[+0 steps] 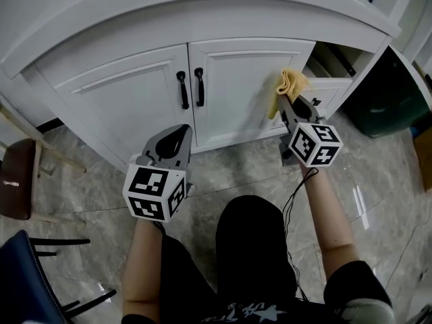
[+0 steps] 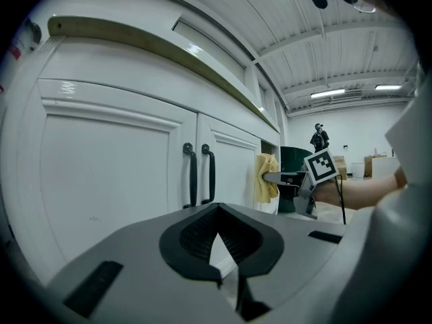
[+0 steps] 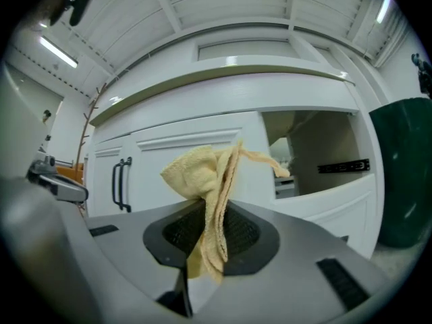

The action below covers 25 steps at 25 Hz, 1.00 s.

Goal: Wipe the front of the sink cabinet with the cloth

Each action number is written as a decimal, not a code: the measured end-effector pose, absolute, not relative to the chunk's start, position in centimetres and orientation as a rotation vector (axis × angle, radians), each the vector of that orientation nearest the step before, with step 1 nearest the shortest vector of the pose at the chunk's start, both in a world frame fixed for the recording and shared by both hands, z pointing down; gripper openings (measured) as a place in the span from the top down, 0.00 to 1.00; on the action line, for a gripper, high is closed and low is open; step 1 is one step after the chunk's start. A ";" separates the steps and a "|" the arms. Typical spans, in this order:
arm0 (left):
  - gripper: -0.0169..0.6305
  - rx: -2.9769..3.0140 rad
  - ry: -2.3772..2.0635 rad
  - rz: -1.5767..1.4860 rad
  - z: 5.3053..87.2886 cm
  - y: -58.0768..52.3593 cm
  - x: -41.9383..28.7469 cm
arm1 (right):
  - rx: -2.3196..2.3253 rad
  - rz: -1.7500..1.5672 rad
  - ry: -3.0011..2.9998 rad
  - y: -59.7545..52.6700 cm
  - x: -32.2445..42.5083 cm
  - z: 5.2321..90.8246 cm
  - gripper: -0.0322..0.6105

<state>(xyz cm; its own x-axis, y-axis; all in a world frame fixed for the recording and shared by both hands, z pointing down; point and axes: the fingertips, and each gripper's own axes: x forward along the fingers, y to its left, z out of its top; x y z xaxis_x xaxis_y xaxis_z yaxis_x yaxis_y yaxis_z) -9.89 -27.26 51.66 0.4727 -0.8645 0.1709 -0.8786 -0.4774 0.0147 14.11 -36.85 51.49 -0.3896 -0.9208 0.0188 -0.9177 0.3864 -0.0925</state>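
Bunched yellow cloth point(image 1: 291, 84) — at cabinet front point(image 1: 236, 79)

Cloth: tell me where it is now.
Head view, right side: the yellow cloth is clamped in the right gripper, at the outer edge of the right cabinet door.

1. Floor point(image 1: 236, 160) before the cabinet doors point(image 1: 128, 93): open, free passage.
2. Two black handles point(image 1: 191, 88) jut at the door seam.
3. Countertop rim point(image 1: 202, 9) overhangs above.
4. Green bin point(image 1: 388, 93) blocks right; chair point(image 1: 17, 181) left.
5. Open compartment point(image 1: 334, 58) right of doors gives reach-in room.
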 end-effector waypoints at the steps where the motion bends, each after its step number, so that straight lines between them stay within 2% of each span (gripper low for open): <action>1: 0.95 2.596 -1.563 0.212 51.8 -27.1 -10.5 | -1.659 -0.127 2.625 -36.4 12.3 51.7 0.83; 7: 0.95 2.536 -1.622 0.220 52.8 -26.3 -13.1 | -1.353 -0.079 2.856 -34.3 2.2 54.8 0.83; 13: 0.95 2.505 -1.652 0.261 53.8 -25.7 -14.4 | -1.213 -0.118 2.956 -33.9 -3.4 58.1 0.83; 19: 0.95 2.502 -1.659 0.282 54.1 -25.9 -14.3 | -1.221 -0.144 2.937 -35.1 -3.7 58.9 0.83; 25: 0.95 2.545 -1.617 0.283 54.1 -26.7 -12.2 | -1.348 -0.151 2.875 -36.3 1.1 59.4 0.83</action>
<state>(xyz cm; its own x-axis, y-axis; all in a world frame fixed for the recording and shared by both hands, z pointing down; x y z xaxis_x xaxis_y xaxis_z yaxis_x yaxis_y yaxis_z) -12.19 -26.68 54.06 0.4142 -0.8839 0.2170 -0.9051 -0.4253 -0.0045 1.06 -36.34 59.43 -0.6397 -0.7651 0.0740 -0.7686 0.6358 -0.0700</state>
